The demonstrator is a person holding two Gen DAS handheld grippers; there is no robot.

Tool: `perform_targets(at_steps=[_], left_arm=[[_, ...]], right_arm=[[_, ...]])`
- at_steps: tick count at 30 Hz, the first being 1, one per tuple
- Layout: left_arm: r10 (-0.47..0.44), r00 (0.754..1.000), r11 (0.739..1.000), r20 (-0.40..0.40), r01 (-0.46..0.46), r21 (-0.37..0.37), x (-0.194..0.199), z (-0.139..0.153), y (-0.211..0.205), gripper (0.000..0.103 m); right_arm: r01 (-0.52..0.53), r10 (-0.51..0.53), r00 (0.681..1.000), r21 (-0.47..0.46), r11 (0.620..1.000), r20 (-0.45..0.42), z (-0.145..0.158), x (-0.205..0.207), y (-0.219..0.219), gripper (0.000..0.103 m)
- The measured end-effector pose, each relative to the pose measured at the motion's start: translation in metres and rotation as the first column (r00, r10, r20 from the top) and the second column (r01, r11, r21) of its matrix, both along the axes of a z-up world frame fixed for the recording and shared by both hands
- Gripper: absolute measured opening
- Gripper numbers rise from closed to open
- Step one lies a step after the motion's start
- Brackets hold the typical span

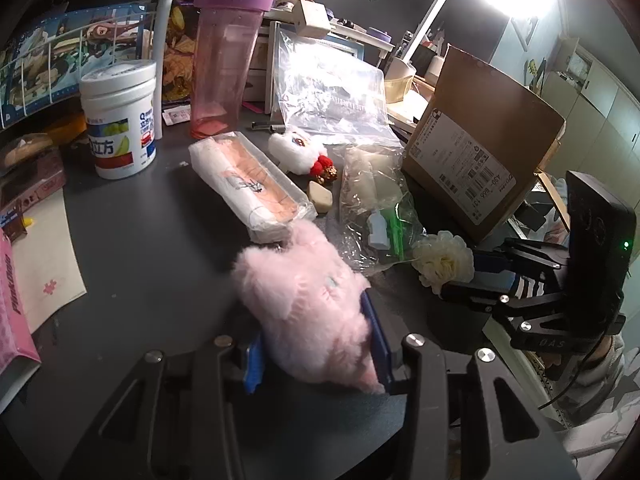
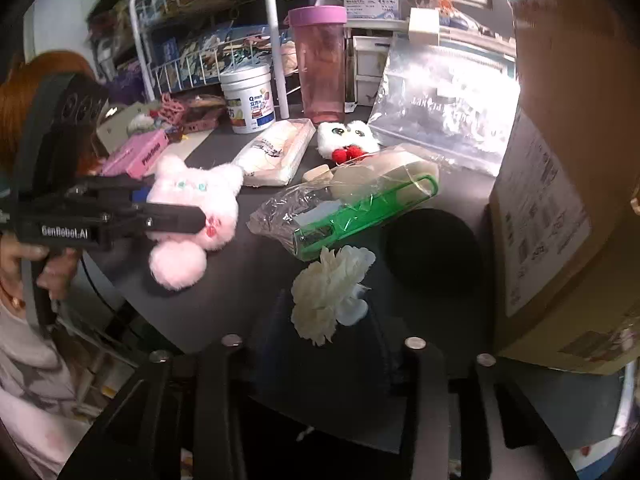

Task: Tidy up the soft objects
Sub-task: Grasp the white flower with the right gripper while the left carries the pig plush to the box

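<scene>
Your left hand-held gripper [image 1: 316, 344] is clamped on the pink plush cat [image 1: 308, 300], its blue pads pressed into the fur just in front of the wrapped tray [image 1: 250, 184]. Your right hand-held gripper [image 2: 320, 332] is closed on the white fabric flower [image 2: 330, 292], to the right of that tray and next to the cardboard box [image 2: 560, 184]. Both will likely feel almost weightless and squash under the pads, so take the plush across its body rather than by an ear or the pompom, and the flower near its base, since petals may crumple or slip. The right pads are dark and largely hidden under the petals. The crinkled bag [image 2: 344, 204] blurs its own contents.
</scene>
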State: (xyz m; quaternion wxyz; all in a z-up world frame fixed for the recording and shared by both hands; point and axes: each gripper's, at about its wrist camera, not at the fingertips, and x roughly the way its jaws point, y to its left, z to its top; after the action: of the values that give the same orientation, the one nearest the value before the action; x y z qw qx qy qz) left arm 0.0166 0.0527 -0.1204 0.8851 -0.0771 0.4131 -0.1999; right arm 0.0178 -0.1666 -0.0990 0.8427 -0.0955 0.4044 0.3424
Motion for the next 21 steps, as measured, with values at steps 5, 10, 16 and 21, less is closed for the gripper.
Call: perform_targets(at_steps=[5, 10, 16, 21], left_arm=[[-0.001, 1.0, 1.0, -0.001, 0.001, -0.008, 0.0, -0.001, -0.002, 0.037], [-0.001, 1.0, 1.0, 0.011, 0.001, -0.001, -0.002, 0.001, -0.003, 0.035], [0.03, 0.999, 1.0, 0.042, -0.03, -0.003, -0.006, 0.012, 0.004, 0.034], [0.064, 0.993, 0.998, 0.101, -0.063, -0.011, -0.013, 0.037, 0.015, 0.034]], right_arm=[[0.022, -0.022, 1.0, -0.008, 1.0, 0.011, -0.004, 0.005, 0.003, 0.039], [-0.004, 0.005, 0.999, -0.027, 1.0, 0.031, -0.003, 0.0, 0.008, 0.022], [-0.039, 0.039, 0.997, -0.003, 0.999, 0.06, 0.012, -0.006, 0.01, 0.02], [-0.092, 0.087, 0.991, 0.05, 0.994, 0.101, 0.04, -0.011, 0.014, 0.02]])
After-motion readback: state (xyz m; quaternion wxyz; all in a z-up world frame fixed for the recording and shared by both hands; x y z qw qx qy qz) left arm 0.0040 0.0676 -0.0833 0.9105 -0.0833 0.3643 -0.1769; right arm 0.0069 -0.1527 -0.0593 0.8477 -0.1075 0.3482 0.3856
